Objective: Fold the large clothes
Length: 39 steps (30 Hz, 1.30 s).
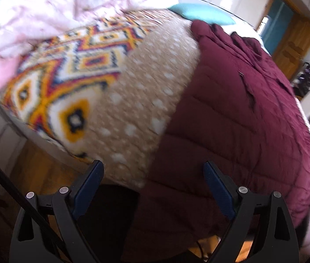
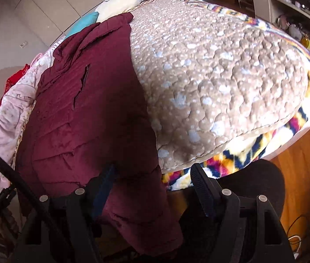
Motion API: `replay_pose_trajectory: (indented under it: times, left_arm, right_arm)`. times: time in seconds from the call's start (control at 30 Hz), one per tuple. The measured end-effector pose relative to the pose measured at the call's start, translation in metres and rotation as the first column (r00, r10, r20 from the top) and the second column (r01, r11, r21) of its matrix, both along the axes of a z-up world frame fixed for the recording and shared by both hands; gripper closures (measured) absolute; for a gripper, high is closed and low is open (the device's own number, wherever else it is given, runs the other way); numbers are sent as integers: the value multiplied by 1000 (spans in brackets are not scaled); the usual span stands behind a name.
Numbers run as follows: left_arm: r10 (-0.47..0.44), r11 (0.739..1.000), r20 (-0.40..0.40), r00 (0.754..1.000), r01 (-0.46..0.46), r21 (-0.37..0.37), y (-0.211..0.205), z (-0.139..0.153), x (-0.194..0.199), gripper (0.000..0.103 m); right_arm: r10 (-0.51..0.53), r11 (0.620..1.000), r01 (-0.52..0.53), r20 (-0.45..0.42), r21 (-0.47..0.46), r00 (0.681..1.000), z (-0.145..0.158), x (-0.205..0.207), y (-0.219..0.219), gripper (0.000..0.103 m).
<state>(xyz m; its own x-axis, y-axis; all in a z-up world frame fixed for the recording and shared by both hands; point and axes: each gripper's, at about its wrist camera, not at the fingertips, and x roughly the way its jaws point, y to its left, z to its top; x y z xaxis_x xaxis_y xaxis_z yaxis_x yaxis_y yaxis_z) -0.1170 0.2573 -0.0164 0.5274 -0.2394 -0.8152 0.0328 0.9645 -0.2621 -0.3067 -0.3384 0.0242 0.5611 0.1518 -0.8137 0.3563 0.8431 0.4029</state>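
Observation:
A large maroon quilted jacket point(image 1: 238, 118) lies spread on the bed, its hem hanging over the near edge; it also shows in the right wrist view point(image 2: 84, 114). My left gripper point(image 1: 153, 171) is open, its blue-padded fingers point(image 1: 89, 188) apart just above the jacket's hem and the tan blanket. My right gripper point(image 2: 152, 175) is open with jaws apart; the jacket's hem drapes over its left finger point(image 2: 104, 184), partly hiding it.
A tan spotted blanket point(image 2: 220, 83) covers the bed over a colourful patterned blanket point(image 1: 67, 70). A pink quilt point(image 1: 34, 17) and a teal pillow point(image 1: 201, 13) lie at the head. The wooden floor point(image 2: 304, 175) lies beyond the bed edge, and shelves point(image 2: 286, 11) stand further off.

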Motion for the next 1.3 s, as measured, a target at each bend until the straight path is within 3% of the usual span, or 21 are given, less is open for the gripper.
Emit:
replay_pose_trajectory:
  times: [0.13,0.3,0.37,0.43,0.5,0.6,0.77,0.9,1.03,1.1,1.17,1.3]
  left_arm:
    - [-122,986,-32,992,117,-117,-16,-14,-7,12]
    - [-187,982,-4,982,187,-36,-45,-17,-27,12]
    - [-191,981,-11,982,191,-25,-47,-15,-31,21]
    - [-171,985,-40,985,172,28,-49,-13,-33,59]
    - [-158,986,-51,986,160,40,-46,-5,-38,75]
    - [-155,988,-15,988,155,9,-39,24,-49,82]
    - [-137,985,113,984,147,-90,-32,101,-55,85]
    - [-139,985,189,972,155,-72,-50,153,-14,85]
    - [-140,990,234,962,141,14,-89,187,64,85]
    - [-139,990,205,969,143,-5,-104,191,106,85]
    - [-107,994,193,975,103,30,-124,188,148,84]
    - [-6,996,137,991,-6,85,-149,157,214,78]
  right_arm:
    - [2,994,-3,9,109,1000,-13,-6,4,27]
    - [81,990,-77,-37,114,996,-32,-13,29,26]
    - [106,990,-99,-64,103,992,-42,-11,39,26]
    - [133,990,-128,-74,67,988,-43,-7,47,27]
    - [165,986,-162,-90,30,982,-40,-7,56,52]
    - [186,980,-180,-64,87,980,-25,-9,55,72]
    - [177,966,-197,121,169,977,45,-18,47,77]
    - [165,965,-213,281,151,945,118,7,31,77]
    - [156,976,-198,330,96,931,158,75,16,77]
    - [128,984,-160,316,76,940,165,126,5,77]
    - [98,990,-124,297,72,950,163,165,-4,77]
    - [16,999,-23,201,36,980,134,232,-17,77]
